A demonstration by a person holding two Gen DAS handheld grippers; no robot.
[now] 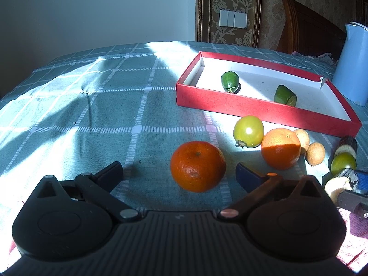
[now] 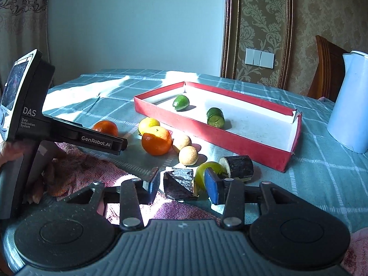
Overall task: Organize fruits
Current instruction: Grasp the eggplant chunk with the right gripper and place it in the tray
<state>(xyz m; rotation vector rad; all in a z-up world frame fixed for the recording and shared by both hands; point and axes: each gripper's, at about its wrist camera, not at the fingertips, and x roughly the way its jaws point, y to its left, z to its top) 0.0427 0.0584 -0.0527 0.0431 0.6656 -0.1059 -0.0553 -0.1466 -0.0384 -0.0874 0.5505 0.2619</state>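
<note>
My left gripper (image 1: 179, 174) stands wide open, with a deep orange mandarin (image 1: 197, 165) on the cloth between and just ahead of its fingertips, untouched. My right gripper (image 2: 181, 186) has its jaws narrow around a dark cut chunk (image 2: 179, 182); thin gaps show on both sides of it. Just beyond lie a lime (image 2: 207, 170) and a dark cut cylinder (image 2: 239, 168). The red box (image 1: 253, 112) holds two green fruits (image 1: 229, 82) (image 1: 285, 95). In front of it lie a green-yellow round fruit (image 1: 248, 131), a second orange (image 1: 280, 148) and two tan balls (image 1: 315, 153).
A pale blue kettle (image 1: 352, 64) stands right of the box. A pink towel (image 2: 92, 168) lies at the table's near edge under the right gripper. A hand (image 2: 7, 151) holds the left tool's body (image 2: 27, 115). A checked green cloth (image 1: 92, 115) covers the table.
</note>
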